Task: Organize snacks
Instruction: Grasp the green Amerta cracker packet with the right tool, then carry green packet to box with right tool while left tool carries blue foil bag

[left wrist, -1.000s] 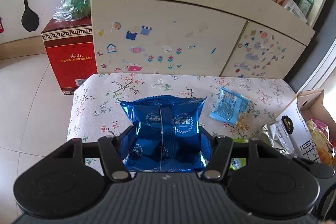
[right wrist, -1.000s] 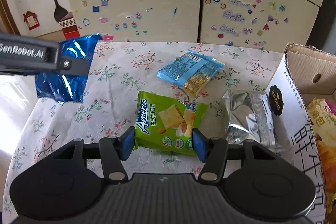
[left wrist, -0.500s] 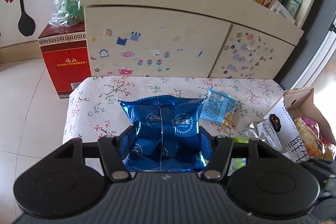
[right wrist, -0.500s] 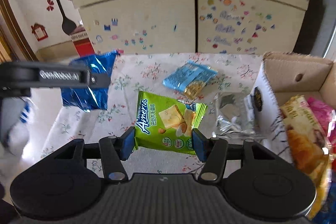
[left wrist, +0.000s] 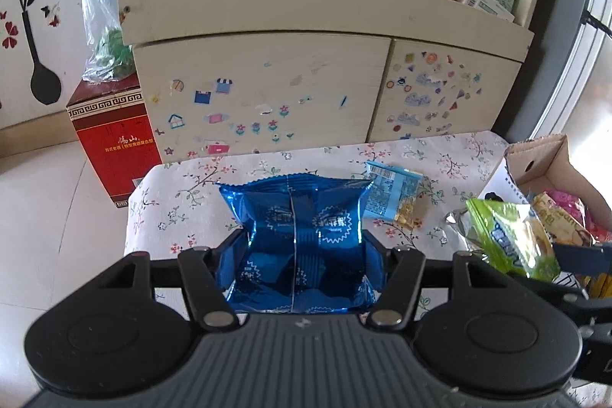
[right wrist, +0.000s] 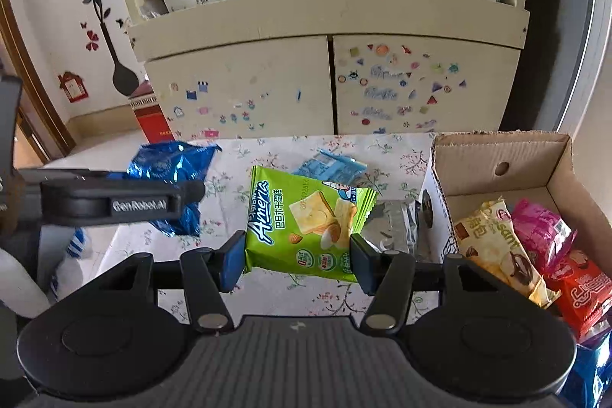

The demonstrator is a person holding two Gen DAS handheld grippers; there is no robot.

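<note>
Right now my left gripper point(left wrist: 304, 255) is clamped on a dark blue foil packet point(left wrist: 298, 236), its two pads pressing the packet's sides so the foil bulges upward between them. The packet hangs clear above the table point(left wrist: 183, 194) with the flowered cloth. Across in the right wrist view the same blue packet point(right wrist: 172, 178) shows beyond the side of my left gripper point(right wrist: 114, 203).

My right gripper point(right wrist: 296, 255) is squeezed onto a green Ameria biscuit packet point(right wrist: 302, 220), gripping its lower edge from both sides, and the packet stands up tilted between the pads, lifted off the cloth. From the left wrist camera the green packet point(left wrist: 508, 236) sits at the right, in front of the open cardboard box point(left wrist: 535, 155).

Still lying on the table are a light blue packet point(left wrist: 394, 194), just behind and to the right of my blue one, and a silver foil packet point(right wrist: 397, 224) touching the white outer wall of the cardboard box point(right wrist: 497, 155). Inside the box lie a yellow croissant packet point(right wrist: 493, 243), a pink packet point(right wrist: 539, 228) and a red packet point(right wrist: 581, 289), side by side. Behind the table stands a cream cabinet point(right wrist: 332, 83) with stickers on both doors.
</note>
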